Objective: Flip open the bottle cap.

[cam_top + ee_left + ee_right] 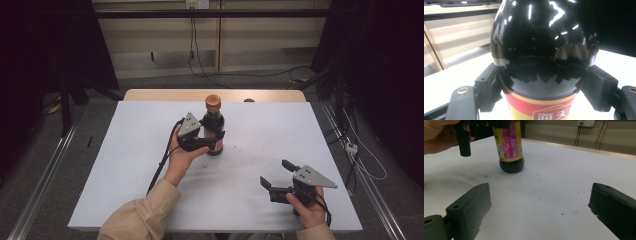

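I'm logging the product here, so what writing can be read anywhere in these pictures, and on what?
"海天": white characters, cut off at the frame's bottom edge, on the red front label of the dark sauce bottle.
Back label, pink and yellow: print too small and blurred to read.

White-topped table [150, 165]; dark sauce bottle [214, 120] upright at centre rear; dark specks scattered nearby.
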{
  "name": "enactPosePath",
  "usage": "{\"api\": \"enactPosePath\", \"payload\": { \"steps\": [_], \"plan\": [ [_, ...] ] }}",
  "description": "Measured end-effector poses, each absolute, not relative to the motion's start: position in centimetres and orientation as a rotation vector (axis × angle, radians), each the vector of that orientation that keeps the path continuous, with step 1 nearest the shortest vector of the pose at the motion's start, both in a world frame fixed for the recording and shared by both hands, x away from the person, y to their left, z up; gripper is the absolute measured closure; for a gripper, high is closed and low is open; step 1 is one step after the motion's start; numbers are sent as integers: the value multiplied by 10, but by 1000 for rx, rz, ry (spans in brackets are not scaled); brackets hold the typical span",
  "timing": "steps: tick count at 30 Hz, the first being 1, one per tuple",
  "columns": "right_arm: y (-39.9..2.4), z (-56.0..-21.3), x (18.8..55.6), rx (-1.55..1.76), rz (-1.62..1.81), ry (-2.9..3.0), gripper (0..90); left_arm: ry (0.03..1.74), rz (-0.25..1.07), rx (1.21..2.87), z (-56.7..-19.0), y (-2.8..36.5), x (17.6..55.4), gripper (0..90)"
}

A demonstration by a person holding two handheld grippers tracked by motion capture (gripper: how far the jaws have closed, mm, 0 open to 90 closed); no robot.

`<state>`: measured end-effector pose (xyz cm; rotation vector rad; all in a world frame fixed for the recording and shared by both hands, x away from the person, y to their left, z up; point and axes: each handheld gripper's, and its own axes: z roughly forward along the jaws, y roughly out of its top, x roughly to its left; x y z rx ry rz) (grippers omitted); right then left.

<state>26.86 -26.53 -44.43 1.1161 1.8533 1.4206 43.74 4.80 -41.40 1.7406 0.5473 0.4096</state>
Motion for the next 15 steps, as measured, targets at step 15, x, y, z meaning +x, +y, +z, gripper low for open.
{"api": "enactPosePath", "payload": {
  "steps": [15],
  "plan": [
    [-244,-428,295,1119,1411,1927,41,578,389,1755,-422,50,438,243]
  ]
}}
